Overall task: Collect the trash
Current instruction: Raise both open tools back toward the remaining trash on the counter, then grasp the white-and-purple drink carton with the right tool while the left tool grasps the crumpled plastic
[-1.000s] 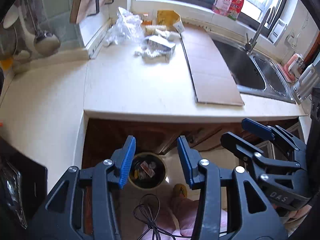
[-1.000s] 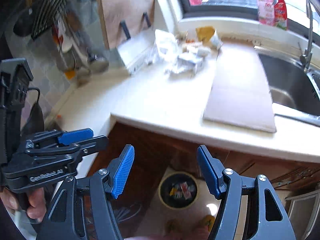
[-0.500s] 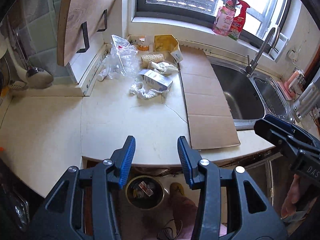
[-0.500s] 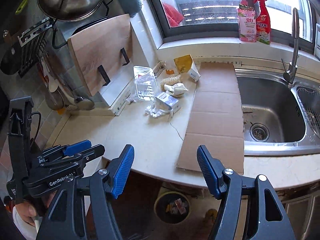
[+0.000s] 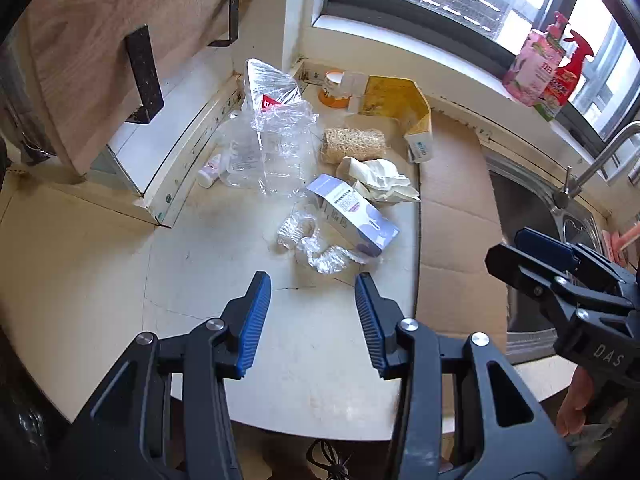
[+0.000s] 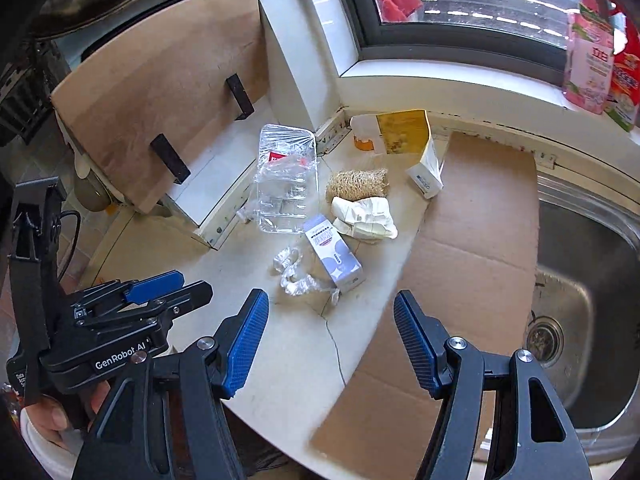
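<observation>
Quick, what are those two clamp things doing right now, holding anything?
Left hand-held gripper: open, holding nothing, above the countertop.
Right hand-held gripper: open, holding nothing.

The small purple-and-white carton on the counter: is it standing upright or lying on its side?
Lying on its side. The purple-and-white carton rests lengthwise, its long printed face up, flat on the counter.

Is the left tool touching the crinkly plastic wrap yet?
Apart. In the left wrist view, the left tool is open and bare counter shows between its fingertips and the crinkly plastic wrap.
</observation>
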`<state>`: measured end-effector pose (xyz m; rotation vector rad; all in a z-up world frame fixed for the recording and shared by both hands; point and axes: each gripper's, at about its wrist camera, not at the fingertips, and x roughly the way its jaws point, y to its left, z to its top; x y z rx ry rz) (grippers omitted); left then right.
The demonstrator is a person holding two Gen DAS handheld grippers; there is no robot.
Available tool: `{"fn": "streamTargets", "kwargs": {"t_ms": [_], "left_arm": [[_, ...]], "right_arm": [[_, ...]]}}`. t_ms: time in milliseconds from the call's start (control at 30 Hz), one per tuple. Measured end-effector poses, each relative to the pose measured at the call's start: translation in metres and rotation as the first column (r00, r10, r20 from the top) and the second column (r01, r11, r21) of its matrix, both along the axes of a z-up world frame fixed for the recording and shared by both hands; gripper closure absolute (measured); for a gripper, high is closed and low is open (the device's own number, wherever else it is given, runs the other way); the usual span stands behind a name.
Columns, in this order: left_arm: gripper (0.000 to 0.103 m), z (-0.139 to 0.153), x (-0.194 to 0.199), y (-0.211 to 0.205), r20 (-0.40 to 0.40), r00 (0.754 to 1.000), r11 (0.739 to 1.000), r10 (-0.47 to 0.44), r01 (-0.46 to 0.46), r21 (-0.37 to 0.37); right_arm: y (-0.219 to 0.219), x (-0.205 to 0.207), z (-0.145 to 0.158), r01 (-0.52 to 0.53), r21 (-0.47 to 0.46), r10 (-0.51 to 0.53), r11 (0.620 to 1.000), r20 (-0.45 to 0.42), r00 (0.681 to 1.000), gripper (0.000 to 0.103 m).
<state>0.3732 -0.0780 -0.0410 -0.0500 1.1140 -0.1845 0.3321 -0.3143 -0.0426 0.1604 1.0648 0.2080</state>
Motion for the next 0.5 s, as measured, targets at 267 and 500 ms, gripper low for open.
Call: {"fn": "streamTargets", "kwargs": {"t_ms": [267, 500], "left_arm": [[0.062, -0.062, 0.040, 0.001, -0.112, 0.990, 0.996, 0.087, -0.084, 0.026], [0.062, -0.088, 0.059, 0.004, -0.151, 0.979, 0.991, 0.135, -0.135, 0.008]], "right_arm": [[0.021, 0.086, -0.094, -0.131, -0.027, 0.127, 0.991, -0.122, 0.984, 0.037], [0.033, 0.119, -0.151, -0.215, -0.071, 0.200, 0.974, -0.169, 0.965, 0.039]]}}
